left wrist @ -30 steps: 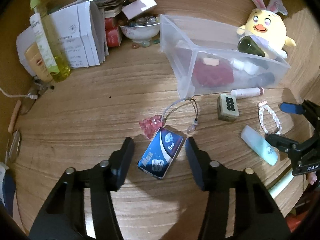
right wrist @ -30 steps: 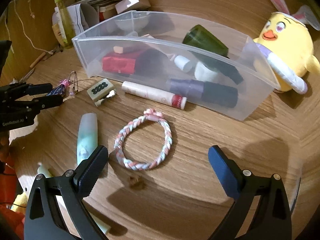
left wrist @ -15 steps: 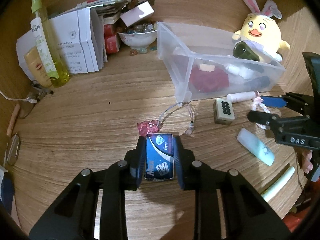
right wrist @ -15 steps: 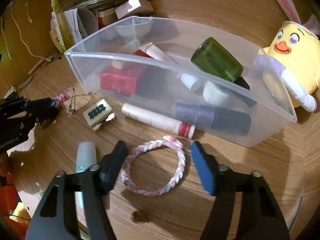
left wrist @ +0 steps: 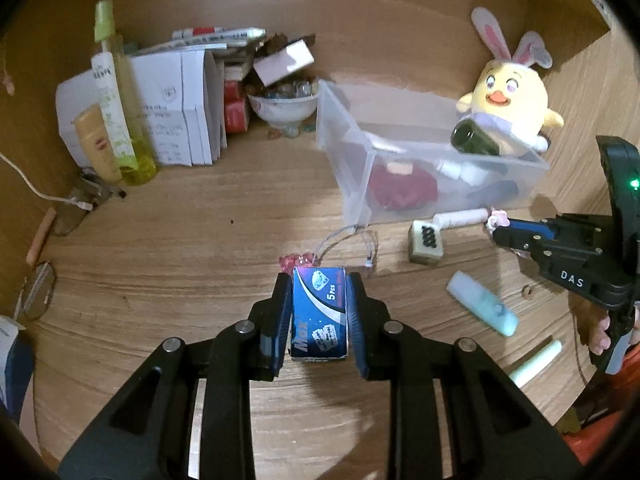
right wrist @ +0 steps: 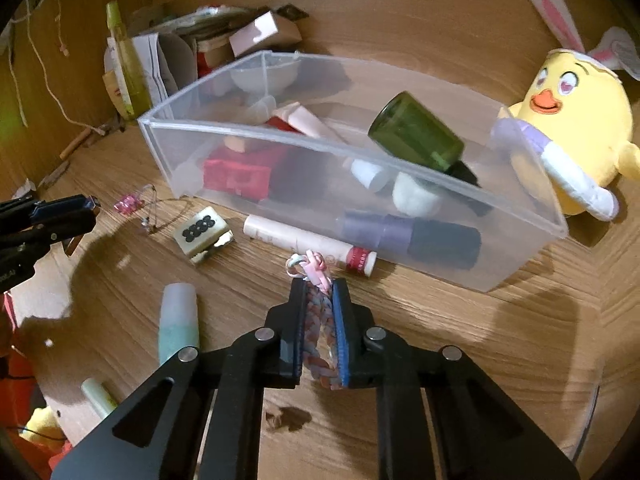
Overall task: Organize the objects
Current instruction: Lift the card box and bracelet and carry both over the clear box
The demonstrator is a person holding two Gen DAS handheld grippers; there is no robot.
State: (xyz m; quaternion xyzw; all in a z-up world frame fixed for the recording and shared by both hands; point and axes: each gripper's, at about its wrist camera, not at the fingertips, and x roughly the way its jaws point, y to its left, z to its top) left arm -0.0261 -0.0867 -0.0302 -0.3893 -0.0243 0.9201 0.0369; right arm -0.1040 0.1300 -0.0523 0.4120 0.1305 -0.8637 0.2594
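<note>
Both grippers have closed in since a second ago: the left gripper (left wrist: 319,316) is now clamping one blue box (left wrist: 319,318), raised just off the wooden table (left wrist: 160,264), and the right gripper (right wrist: 319,330) is squeezing one braided bracelet (right wrist: 319,320) flat between its fingers. One clear bin (right wrist: 520,272) is sitting just behind, with one mahjong tile (right wrist: 202,231) and one white tube (right wrist: 308,243) lying in front.

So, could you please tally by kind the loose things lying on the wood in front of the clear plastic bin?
Mint-green tubes: 2
White tube with red cap: 1
Cream mahjong tile: 1
Pink charm on cord: 1
Total: 5
</note>
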